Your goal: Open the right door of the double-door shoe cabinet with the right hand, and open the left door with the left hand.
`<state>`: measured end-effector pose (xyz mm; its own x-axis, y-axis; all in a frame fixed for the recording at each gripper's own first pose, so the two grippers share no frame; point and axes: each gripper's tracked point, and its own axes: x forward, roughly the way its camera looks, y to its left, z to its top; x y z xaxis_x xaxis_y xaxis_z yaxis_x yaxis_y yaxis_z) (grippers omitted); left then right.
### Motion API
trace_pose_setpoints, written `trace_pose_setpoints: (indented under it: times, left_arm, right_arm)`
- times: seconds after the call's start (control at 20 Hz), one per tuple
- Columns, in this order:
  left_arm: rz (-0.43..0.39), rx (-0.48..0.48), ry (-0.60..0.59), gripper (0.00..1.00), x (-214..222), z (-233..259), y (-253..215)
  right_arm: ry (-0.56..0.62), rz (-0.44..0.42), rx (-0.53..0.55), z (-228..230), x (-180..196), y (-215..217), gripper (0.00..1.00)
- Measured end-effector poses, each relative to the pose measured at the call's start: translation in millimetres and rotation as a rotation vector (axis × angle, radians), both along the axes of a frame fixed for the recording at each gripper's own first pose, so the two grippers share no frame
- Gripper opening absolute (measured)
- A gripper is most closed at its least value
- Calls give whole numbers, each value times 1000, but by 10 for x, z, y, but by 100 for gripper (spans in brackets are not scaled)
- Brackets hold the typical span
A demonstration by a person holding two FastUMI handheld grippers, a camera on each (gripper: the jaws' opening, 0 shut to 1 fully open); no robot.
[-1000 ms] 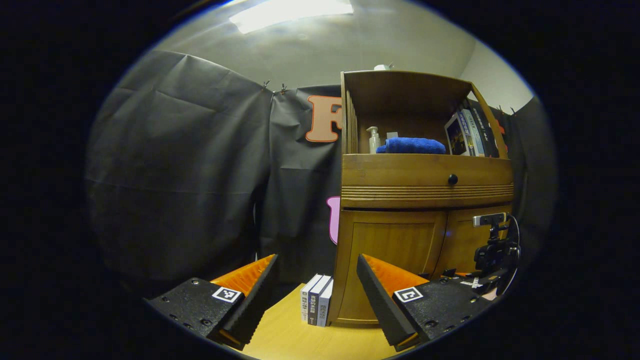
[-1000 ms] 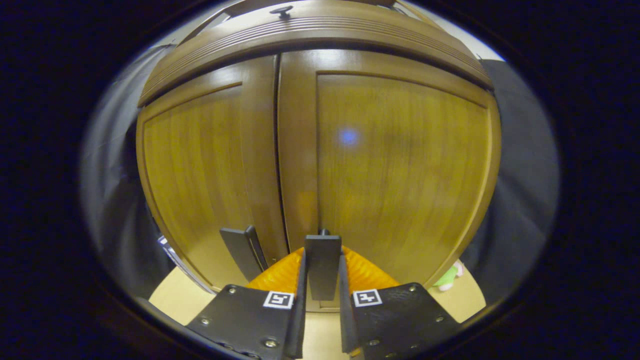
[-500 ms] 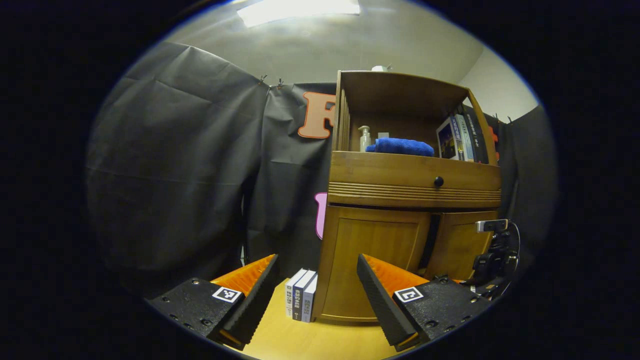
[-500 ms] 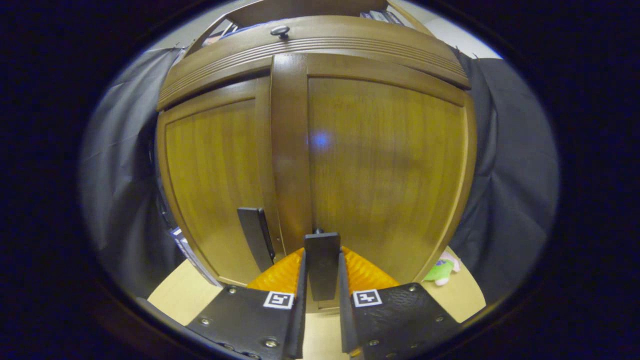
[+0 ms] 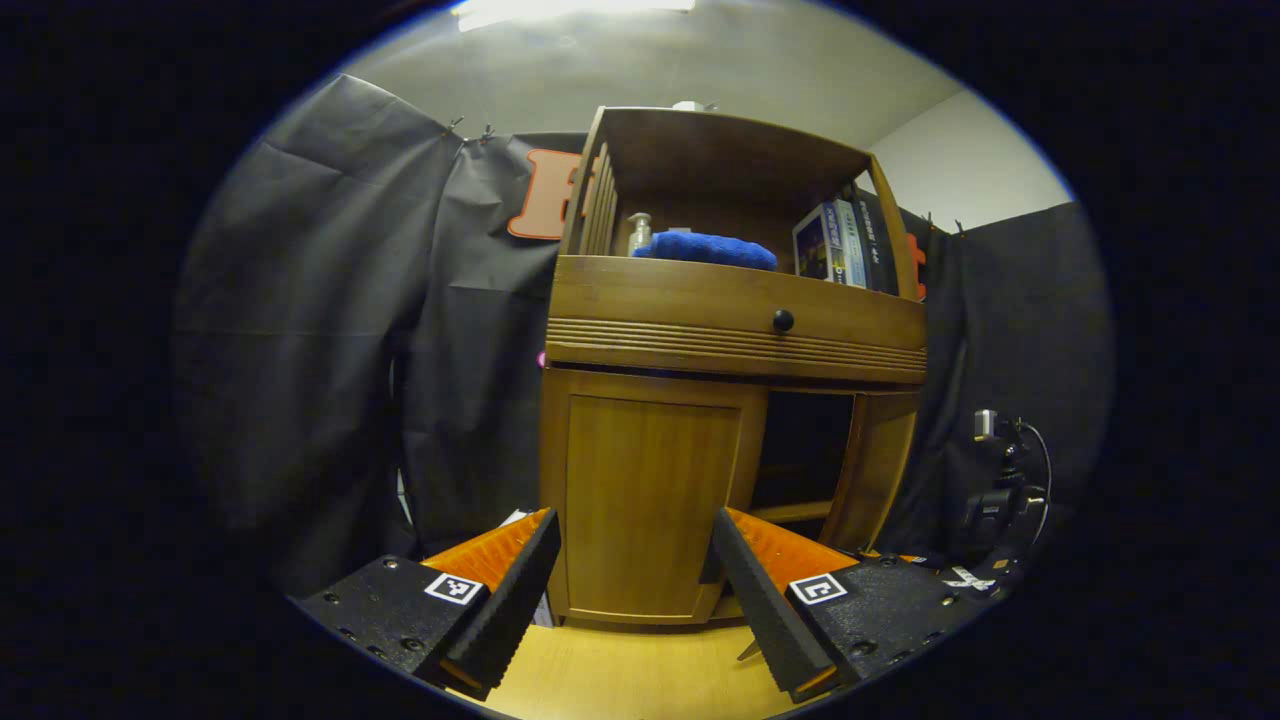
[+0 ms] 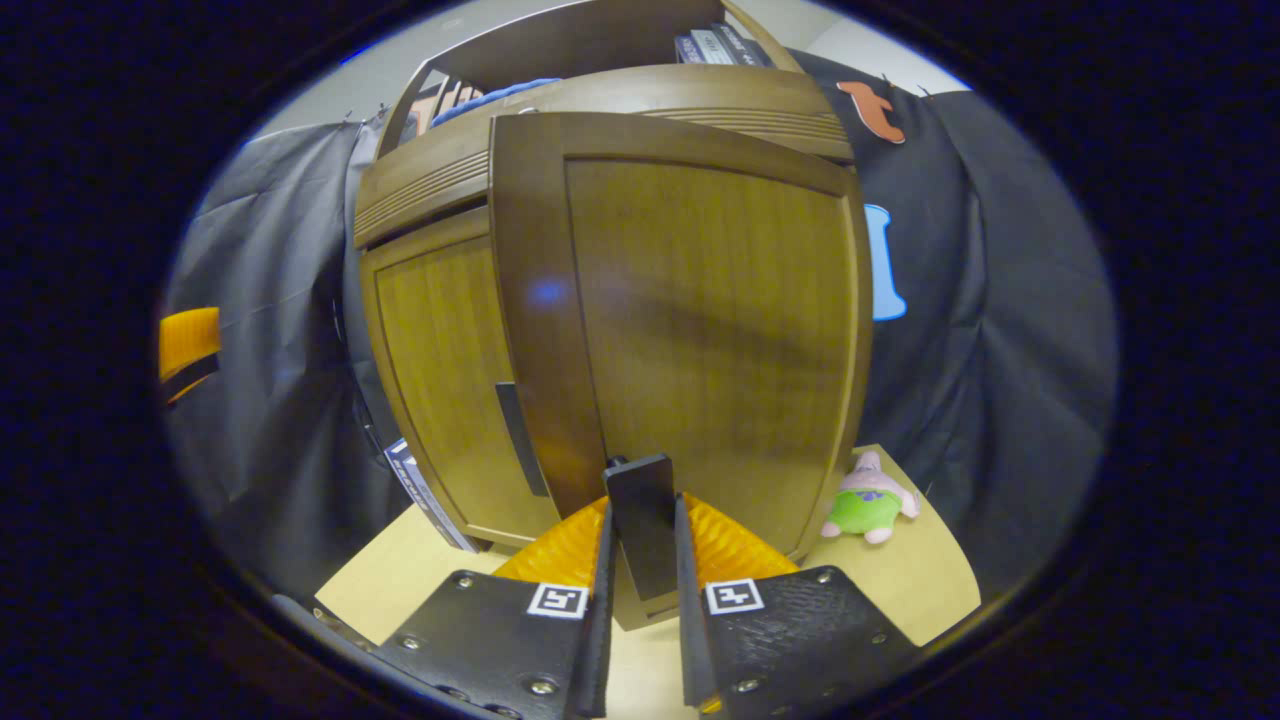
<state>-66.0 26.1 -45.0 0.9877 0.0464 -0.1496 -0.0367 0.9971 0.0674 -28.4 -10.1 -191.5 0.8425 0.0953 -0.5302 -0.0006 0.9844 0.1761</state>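
shoe cabinet: warm honey-brown wood with vertical grain; a band of fine horizontal ridges under the drawer front; dark inside where it stands open
left door: same honey-brown, a paler panel inside a darker frame
right door: golden-brown panel, darker brown frame; a faint bluish spot of light at its left
door handle: flat black
drawer knob: black
towel: deep blue, on the open shelf
bottle: whitish, left of the towel
plush toy: pink with green, far right on the table
table: pale yellow wood
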Motion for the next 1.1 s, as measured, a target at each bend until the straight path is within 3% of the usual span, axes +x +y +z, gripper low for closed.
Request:
trace_pose_setpoints:
  times: [0.3, 0.4, 0.45, 0.55, 0.6, 1.1]
  left_arm:
    - [-150, -28, 20, 95, 148, -145, -492]
    - [-186, -34, 24, 95, 193, -177, -608]
    - [-202, -37, 26, 95, 193, -204, -649]
    - [-230, -49, 32, 95, 217, -245, -749]
    - [-244, -57, 36, 95, 228, -259, -799]
    - [-346, -98, 54, 96, 253, -365, -1170]
  right_arm:
    - [8, -39, 10, 64, -327, -266, 28]
    - [12, -41, -9, 72, -391, -348, 24]
    - [13, -48, -16, 90, -425, -395, 28]
    - [15, -73, -33, 106, -516, -506, 24]
    - [13, -86, -46, 99, -566, -561, 28]
    - [9, -190, -122, 189, -911, -1055, 28]
